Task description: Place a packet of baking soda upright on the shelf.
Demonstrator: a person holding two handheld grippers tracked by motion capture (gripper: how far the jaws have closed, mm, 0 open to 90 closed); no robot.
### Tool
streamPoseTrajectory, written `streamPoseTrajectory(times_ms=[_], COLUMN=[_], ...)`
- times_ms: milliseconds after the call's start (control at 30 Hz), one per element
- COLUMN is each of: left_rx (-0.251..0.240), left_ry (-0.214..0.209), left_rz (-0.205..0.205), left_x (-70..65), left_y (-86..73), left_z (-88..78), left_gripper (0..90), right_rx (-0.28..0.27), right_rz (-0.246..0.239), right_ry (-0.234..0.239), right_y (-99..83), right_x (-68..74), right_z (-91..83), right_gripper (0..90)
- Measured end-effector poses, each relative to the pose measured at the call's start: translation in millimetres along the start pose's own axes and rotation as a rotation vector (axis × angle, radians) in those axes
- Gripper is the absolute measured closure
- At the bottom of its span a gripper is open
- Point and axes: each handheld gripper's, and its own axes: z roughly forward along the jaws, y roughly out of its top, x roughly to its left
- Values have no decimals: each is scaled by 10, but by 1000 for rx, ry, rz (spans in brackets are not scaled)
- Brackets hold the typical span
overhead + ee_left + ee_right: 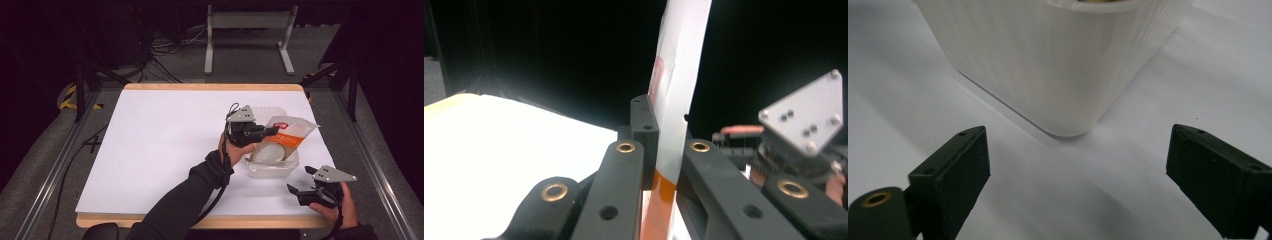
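A white pouch (287, 134) with an orange band and a round clear window lies tilted over a clear plastic tub (272, 167) on the white table. My left gripper (272, 131) is shut on the pouch's left edge. In the left gripper view the pouch (679, 85) stands edge-on, pinched between the two black jaws of the left gripper (667, 145). My right gripper (298, 181) rests near the table's front right, open, just right of the tub. The right gripper view has the ribbed tub corner (1048, 65) ahead of the right gripper (1075, 160), nothing between its wide-apart jaws.
The white table sheet (160, 150) stretches wide to the left of the tub. A wooden edge (210, 86) runs along the far side. Beyond it are a grey floor, cables and a metal stand (247, 30). The other hand's gripper plate (806, 112) is in the left gripper view.
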Motion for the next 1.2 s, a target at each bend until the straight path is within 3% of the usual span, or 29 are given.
streamPoseTrajectory(times_ms=[200, 333, 433, 533, 600, 633, 733, 800, 933, 1033, 1200], left_rx=[66, 67, 71, 55, 51, 66, 101, 166, 283, 270, 278], left_ry=[21, 21, 25, -17, -67, -69, -85, -94, -78, -71, -55], left_rz=[12, -5, 18, 41, 41, 54, 84, 74, 121, 111, 128], left_x=[64, 104, 82, 40, 4, -19, -49, -31, -50, -29, -16], left_y=[-125, -189, -184, -156, -135, -132, -141, -158, -228, -271, -348], left_z=[-86, -112, -119, -117, -107, -97, -76, -28, 17, -7, -20], left_gripper=[898, 897, 897, 882, 803, 719, 746, 668, 786, 863, 876], right_rx=[0, 3, 7, 9, 11, 11, 9, 12, 15, 13, 11], right_rz=[1, -3, -4, -6, -6, -5, -2, -9, -20, -15, -17], right_ry=[-1, 0, 1, 5, 5, 3, 9, 12, 18, 14, 16], right_y=[-5, -8, -6, -8, -11, -13, -14, -4, -2, -6, -4], right_x=[-4, -1, 2, 4, 2, 0, -4, 10, 23, 13, 18], right_z=[-5, -2, 3, 5, 5, 4, 7, 18, 24, 16, 8], right_gripper=[111, 111, 111, 111, 111, 111, 112, 112, 113, 114, 115])
